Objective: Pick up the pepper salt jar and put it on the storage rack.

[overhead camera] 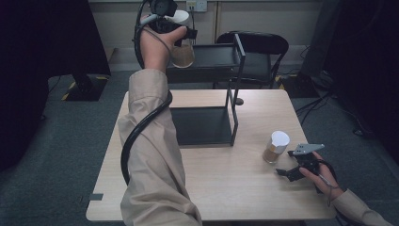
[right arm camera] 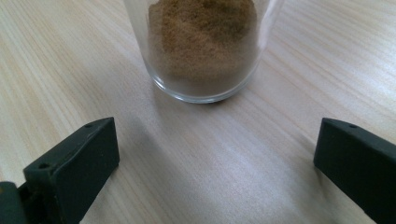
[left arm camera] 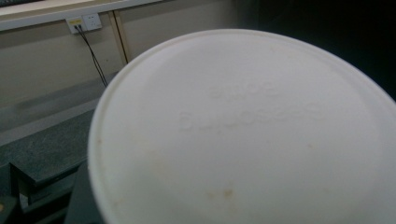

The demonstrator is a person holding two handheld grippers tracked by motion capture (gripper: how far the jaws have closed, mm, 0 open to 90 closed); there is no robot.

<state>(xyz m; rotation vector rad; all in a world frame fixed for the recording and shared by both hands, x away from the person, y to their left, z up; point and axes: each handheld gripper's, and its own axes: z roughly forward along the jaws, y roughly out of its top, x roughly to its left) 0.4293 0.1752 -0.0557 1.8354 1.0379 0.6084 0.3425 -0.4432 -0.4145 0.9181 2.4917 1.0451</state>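
Glass jar (overhead camera: 182, 52), white-lidded and part full of brown powder, hangs clamped in the left gripper (overhead camera: 175, 29), raised at the far left beside the top edge of the black shelf frame (overhead camera: 234, 89). Near right, a second jar (overhead camera: 275, 146) stands on open wooden table (overhead camera: 226, 188), just beyond the right gripper (overhead camera: 285, 172), whose jaws gape wide, empty, and resting low.

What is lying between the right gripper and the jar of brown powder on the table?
Nothing: in the right gripper view, bare wooden table separates the open right gripper from the jar. The high view agrees.
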